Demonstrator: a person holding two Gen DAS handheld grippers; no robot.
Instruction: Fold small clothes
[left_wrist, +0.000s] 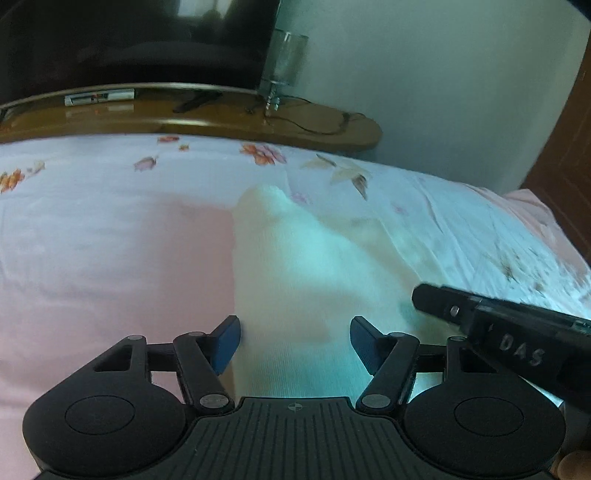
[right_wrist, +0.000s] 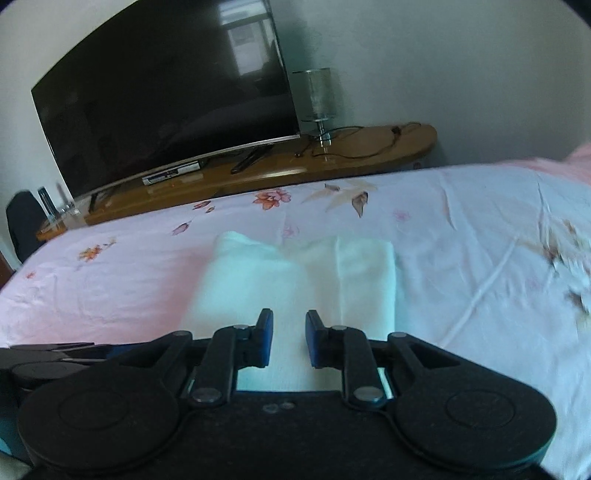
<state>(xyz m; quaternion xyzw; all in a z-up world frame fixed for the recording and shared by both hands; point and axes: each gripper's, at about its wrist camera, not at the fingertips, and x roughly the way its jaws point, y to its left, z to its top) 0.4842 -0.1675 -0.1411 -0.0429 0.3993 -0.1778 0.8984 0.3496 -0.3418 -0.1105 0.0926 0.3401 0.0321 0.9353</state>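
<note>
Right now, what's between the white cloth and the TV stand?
Only flowered bedsheet lies between the white cloth and the TV stand; the right wrist view shows it best.

Two low wrist views along the jaws, close over the bed (left_wrist: 110, 258), both toward the television (right_wrist: 166, 110).

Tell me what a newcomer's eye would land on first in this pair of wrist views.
First, the pale white garment lying on the pink floral bedsheet, straight ahead of both grippers. The left gripper has its jaws wide apart over the cloth; the right gripper has its jaws narrower, but with a gap. Behind the bed, a large dark television stands on a wooden shelf beside a glass lamp.
</note>
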